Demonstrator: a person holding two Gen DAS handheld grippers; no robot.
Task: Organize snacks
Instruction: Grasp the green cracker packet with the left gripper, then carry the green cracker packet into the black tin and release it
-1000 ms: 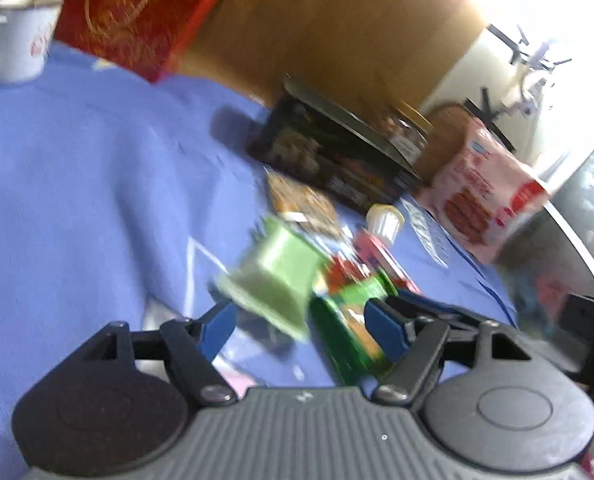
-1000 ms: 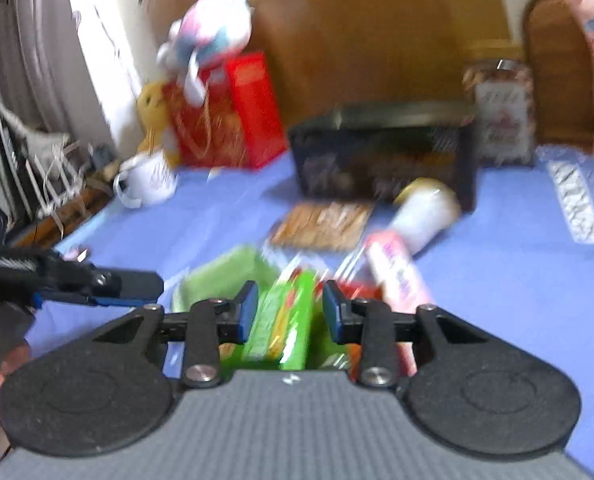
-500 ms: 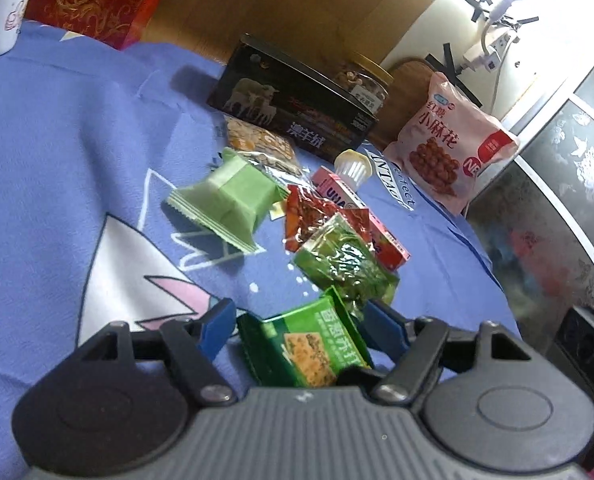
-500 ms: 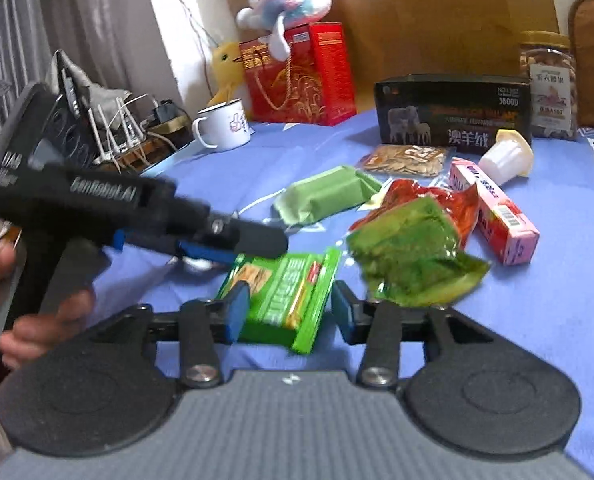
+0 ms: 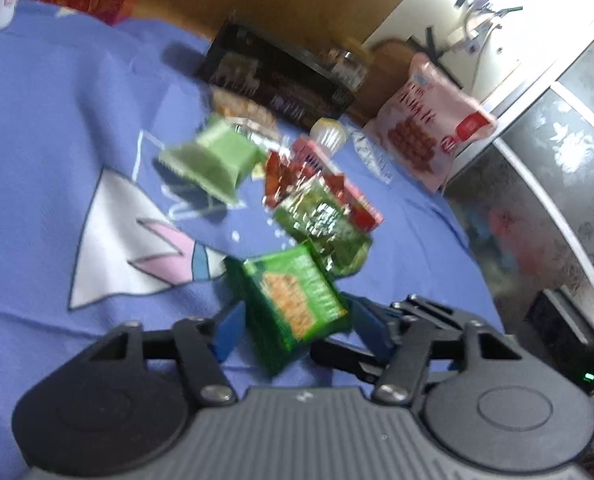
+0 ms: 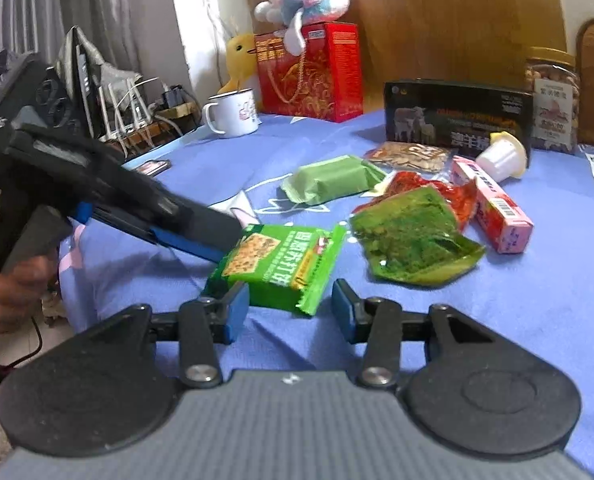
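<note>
green cracker packet (image 6: 277,264) lay on the blue bedsheet (image 5: 57,128), left claw (image 5: 297,330) closing around it, right claw (image 6: 287,310) released just beside; other snacks (image 6: 413,240) remained scattered, sorting barely begun.

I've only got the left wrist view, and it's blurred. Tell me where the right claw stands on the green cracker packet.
Observer: The right claw has just been opening. Its jaws stand open at the green cracker packet's near end, not gripping it.
Operator: Report the left claw from your side.
Observer: The left claw has just been closing, and it pinches the packet's left end.
Operator: Say what holds that claw.
Observer: A hand grips its handle at the picture's left edge.
</note>
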